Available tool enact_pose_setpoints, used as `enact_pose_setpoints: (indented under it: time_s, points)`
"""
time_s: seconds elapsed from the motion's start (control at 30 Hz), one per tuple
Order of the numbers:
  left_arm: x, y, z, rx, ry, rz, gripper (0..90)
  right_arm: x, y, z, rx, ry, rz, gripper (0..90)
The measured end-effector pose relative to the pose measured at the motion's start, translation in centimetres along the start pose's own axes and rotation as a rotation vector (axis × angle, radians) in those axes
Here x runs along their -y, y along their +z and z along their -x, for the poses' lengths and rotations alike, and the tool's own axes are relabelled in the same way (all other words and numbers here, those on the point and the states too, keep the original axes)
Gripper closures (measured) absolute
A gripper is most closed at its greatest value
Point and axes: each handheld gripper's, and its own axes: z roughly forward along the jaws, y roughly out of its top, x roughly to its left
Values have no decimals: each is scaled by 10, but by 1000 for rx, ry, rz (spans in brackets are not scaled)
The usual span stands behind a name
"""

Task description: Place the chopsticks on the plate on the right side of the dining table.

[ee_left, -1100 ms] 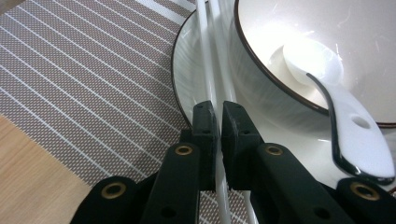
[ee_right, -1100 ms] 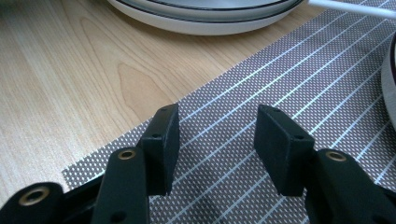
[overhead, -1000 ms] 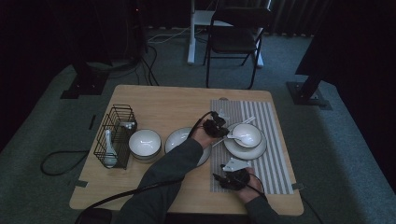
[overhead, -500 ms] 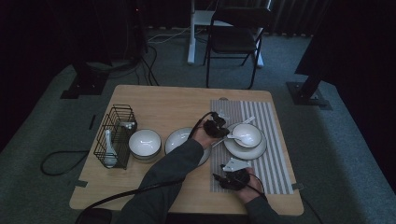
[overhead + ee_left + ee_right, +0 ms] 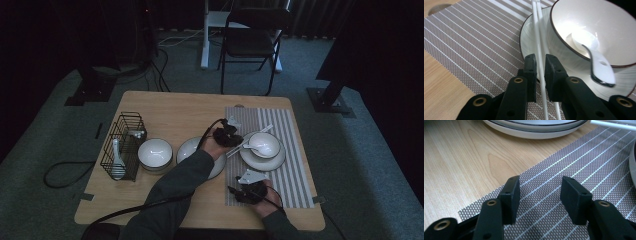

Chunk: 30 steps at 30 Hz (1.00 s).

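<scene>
- Dim room, wooden table (image 5: 165,107) with a striped placemat (image 5: 295,175) on its right half; folding chair (image 5: 250,42) behind.
- Wire rack (image 5: 122,145) at the table's left, empty bowl (image 5: 155,151) beside it, wide plate (image 5: 186,149) mid-table.
- On the mat: saucer (image 5: 527,37) carrying a bowl (image 5: 604,22) with a white spoon (image 5: 596,62) in it.
- White chopsticks (image 5: 537,42) lie across the saucer's rim, just beside that bowl.
- Left gripper (image 5: 539,62) straddles the chopsticks; its jaws have just been opening, a sliver of gap at each pad, so the pair reads as let go, not clamped.
- Right gripper (image 5: 540,191) hovers over the mat's near corner, jaws spread, nothing between them.
- Step, as I judge it: setting the chopsticks down by the bowl, release stage.
- Next move calls for widening the jaws further and backing straight off without nudging the sticks off the rim.
</scene>
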Motion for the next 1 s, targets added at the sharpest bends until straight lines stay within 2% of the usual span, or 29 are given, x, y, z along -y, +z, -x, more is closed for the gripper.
enact_pose_setpoints:
  time_s: [0.4, 0.67, 1.0]
  points:
    - [11, -12, 6, -3, 11, 5, 724, 0, 0, 0, 1, 1, 0, 496]
    - [18, -12, 10, 0, 15, -11, 677, 0, 0, 0, 2, 1, 1, 495]
    - [26, -10, 15, -7, 34, -37, 668, 0, 0, 0, 2, 2, 1, 495]
